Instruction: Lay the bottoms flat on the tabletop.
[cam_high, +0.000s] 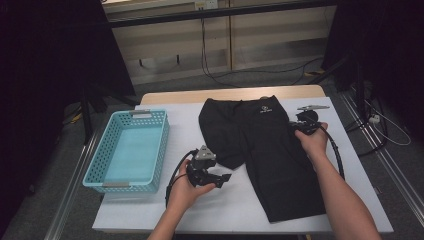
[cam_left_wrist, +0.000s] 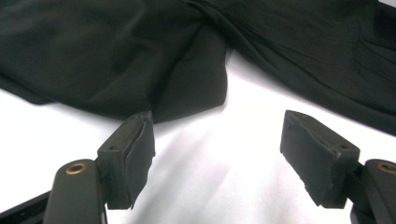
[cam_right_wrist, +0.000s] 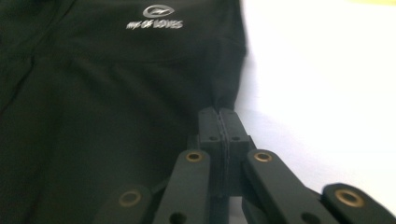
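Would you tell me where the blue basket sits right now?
In the high view, the blue basket sits on the left part of the white table, left of the black shorts and the left gripper.

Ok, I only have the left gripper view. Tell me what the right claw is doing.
Observer: The right claw is shut at the side edge of the black shorts and seems to pinch the fabric.
Operator: Give me which end of the shorts that is.
Observer: Near the waist, on the side with the silver logo, the end away from the person.
Operator: Now say where they could go.
Observer: A light blue basket stands left of the shorts, with nothing in it.
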